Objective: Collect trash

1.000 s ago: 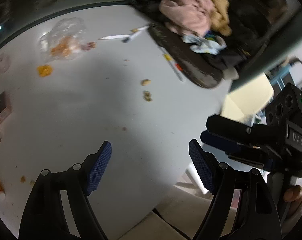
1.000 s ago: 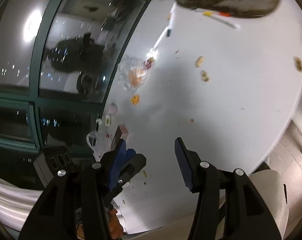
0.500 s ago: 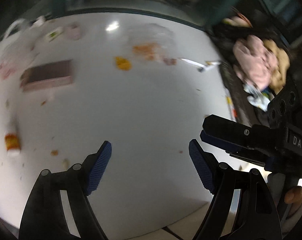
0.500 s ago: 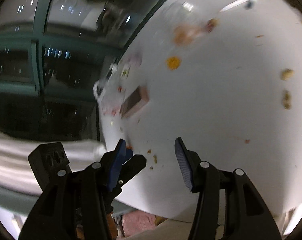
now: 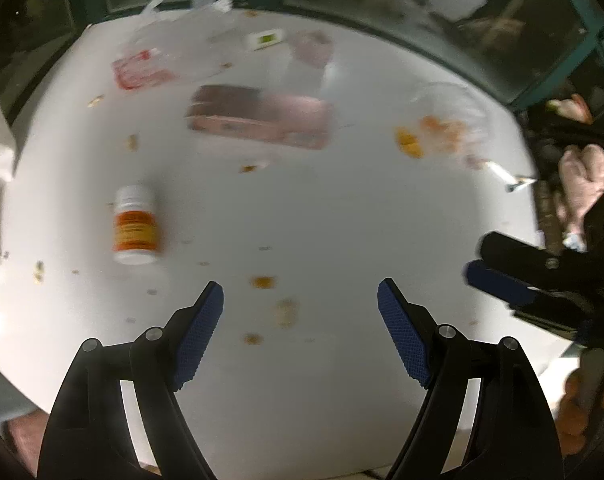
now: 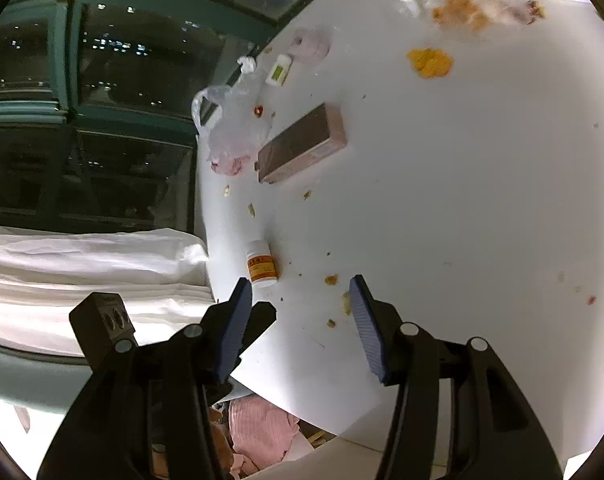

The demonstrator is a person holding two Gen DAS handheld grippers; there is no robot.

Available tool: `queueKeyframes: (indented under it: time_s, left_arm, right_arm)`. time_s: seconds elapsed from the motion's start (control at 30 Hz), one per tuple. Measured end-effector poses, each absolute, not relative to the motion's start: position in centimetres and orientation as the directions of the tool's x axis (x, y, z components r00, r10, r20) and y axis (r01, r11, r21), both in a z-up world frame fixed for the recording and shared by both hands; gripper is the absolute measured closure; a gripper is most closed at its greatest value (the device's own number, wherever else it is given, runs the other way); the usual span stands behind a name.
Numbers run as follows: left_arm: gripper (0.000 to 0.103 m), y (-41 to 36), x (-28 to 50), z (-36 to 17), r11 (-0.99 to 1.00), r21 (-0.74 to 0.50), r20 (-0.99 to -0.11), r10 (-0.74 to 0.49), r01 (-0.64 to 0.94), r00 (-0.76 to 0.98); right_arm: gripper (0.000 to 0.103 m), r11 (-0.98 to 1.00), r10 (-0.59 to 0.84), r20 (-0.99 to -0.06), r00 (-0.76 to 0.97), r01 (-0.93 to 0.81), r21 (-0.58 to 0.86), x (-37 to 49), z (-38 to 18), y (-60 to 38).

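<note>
Bottle point(image 6: 262, 264) — just beyond right tool point(image 6: 298, 292)

A white table point(image 6: 482, 200) carries a white bottle point(image 6: 262, 264) with an orange label, a brown-and-pink box point(image 6: 302, 144) and yellow-orange crumbs point(image 6: 429, 62).

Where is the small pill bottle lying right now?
The pill bottle lies on the white table near its left edge in the right wrist view, below the brown box.

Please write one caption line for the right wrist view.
Open right gripper above a littered white table, near a small orange-labelled white pill bottle.
</note>
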State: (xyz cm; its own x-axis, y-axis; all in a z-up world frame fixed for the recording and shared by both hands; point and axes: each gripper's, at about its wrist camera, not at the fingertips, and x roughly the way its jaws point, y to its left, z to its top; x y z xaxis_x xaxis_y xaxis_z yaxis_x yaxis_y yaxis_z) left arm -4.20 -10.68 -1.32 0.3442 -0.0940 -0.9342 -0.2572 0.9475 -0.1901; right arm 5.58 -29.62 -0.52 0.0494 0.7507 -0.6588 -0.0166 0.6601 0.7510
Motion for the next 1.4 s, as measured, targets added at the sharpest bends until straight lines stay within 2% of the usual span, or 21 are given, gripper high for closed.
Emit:
queueKeyframes:
  time_s: [0.63,1.17,1.4]
  left_arm:
    - [0.026,1.6,-3.9,-4.0,0.92,-0.207,-0.942,-0.096,-0.333,0.322]
    - [0.026,2.6,-0.7,-8.5,0.927,-0.187,-0.97,-0.122,-0.324,0.21]
    - [0.026,3.6,-0.5,-10.0,0.912,-0.203,-0.971,-0.141,-0.357,0.192]
  right_arm:
    - [0.054,0.742,0.666,-0.744,-0.044,-0.059,0.668,7.2,-3.9,-15.9]
    - [0.054,0.764,0.642,-0.763,-0.074,-0.031,0.645,9.6,-6.9,-13.8]
    - [0.054,0.763,0.634,-0.765,-0.11,-0.071,0.642,10.2,-7.7,-12.1]
